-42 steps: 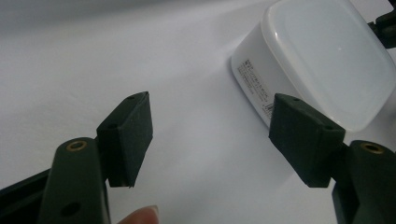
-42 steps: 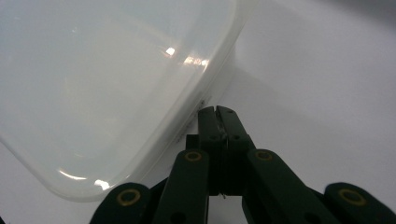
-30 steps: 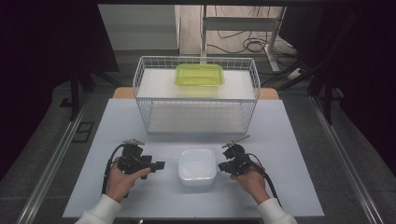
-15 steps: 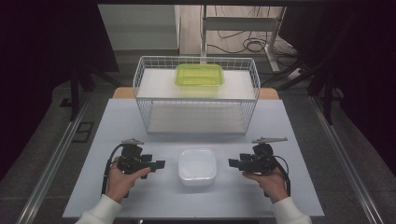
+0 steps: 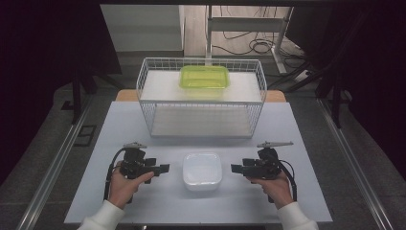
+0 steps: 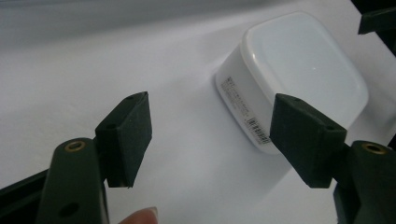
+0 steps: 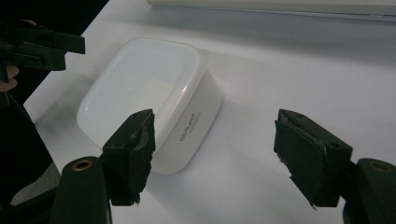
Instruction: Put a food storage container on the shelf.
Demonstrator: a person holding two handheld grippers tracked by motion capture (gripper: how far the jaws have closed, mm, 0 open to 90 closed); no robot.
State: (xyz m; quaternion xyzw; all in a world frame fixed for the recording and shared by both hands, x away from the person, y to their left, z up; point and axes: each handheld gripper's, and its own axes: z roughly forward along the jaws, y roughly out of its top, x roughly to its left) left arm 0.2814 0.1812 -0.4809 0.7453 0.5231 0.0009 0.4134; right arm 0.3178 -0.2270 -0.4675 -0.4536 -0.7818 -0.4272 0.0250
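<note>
Right claw (image 5: 235,168) has just been opening, nothing between its jaws, pulling back rightward off the tub (image 5: 202,170) sitting near the table's (image 5: 297,124) front edge. Left claw (image 5: 164,168) is spread too, so the tub's looking placed.

The white lidded container (image 6: 299,70) carries a white sticker (image 6: 243,109) on its side wall, at about five o'clock from the middle of the left gripper view, with several lines of fine print and what looks like a barcode at the sticker's lower end, all too small and blurred to read. On another side wall of the same container (image 7: 149,98), at about seven o'clock from the middle of the right gripper view, stands a short line of dark printed lettering (image 7: 189,125), likewise too small to make out. No other writing can be read.
</note>
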